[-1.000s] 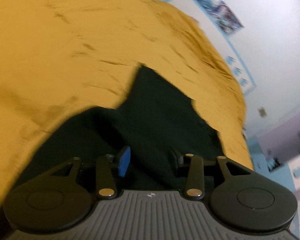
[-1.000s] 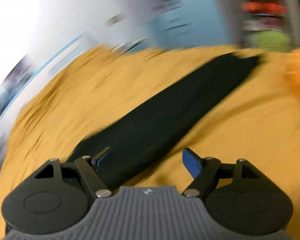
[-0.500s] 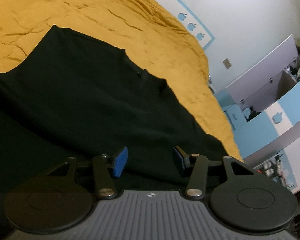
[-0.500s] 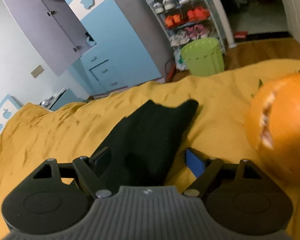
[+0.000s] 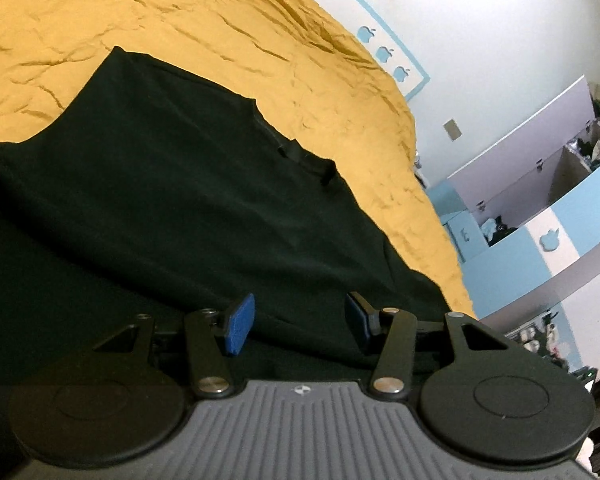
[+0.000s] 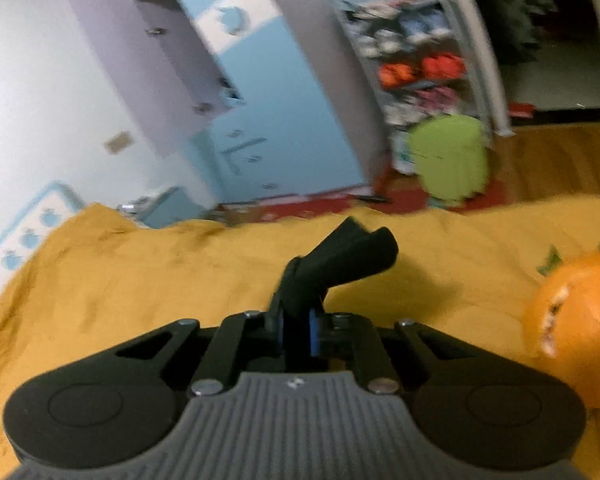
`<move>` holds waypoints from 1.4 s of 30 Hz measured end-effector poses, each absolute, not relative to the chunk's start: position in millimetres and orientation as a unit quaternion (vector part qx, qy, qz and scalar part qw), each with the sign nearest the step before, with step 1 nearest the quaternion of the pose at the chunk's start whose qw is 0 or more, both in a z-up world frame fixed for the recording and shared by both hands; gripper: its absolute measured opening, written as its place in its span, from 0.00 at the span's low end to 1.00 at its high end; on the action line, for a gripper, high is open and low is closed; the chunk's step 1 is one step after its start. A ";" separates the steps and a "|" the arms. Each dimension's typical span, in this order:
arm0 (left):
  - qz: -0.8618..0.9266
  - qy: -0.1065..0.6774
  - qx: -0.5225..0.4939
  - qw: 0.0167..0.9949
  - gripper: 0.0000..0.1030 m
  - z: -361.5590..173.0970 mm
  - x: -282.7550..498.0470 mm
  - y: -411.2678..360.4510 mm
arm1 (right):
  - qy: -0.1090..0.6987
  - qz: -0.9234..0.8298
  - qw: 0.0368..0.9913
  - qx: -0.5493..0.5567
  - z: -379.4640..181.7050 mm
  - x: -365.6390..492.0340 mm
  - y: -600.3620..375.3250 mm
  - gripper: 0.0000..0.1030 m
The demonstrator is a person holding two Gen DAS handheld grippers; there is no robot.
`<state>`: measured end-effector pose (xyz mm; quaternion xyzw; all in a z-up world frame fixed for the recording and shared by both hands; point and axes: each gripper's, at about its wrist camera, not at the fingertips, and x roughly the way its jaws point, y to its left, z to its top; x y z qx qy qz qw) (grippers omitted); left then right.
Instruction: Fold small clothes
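A black garment [image 5: 172, 184] lies spread on the mustard-yellow bedspread [image 5: 180, 12]; its collar points to the upper right. My left gripper [image 5: 300, 320] is open just above the garment's near part, with nothing between its blue pads [image 5: 240, 322]. In the right wrist view my right gripper [image 6: 296, 332] is shut on a bunched corner of the black garment [image 6: 340, 260], which sticks up past the fingertips above the bedspread [image 6: 140, 272].
An orange pumpkin-shaped toy [image 6: 572, 328] sits on the bed at the right of my right gripper. Beyond the bed stand a blue and white wardrobe [image 6: 268, 100], a shoe rack [image 6: 412, 60] and a green bin [image 6: 452, 160].
My right gripper has closed on the garment's corner and lifted it. The left gripper stays open and has shifted only slightly over the garment.
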<state>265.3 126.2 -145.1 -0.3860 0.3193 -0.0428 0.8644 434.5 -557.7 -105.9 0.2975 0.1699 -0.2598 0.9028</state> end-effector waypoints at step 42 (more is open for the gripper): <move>0.058 0.255 -0.534 0.804 0.60 -189.6 240.3 229.7 | 0.340 0.084 0.846 0.403 -161.5 372.4 -304.1 0.59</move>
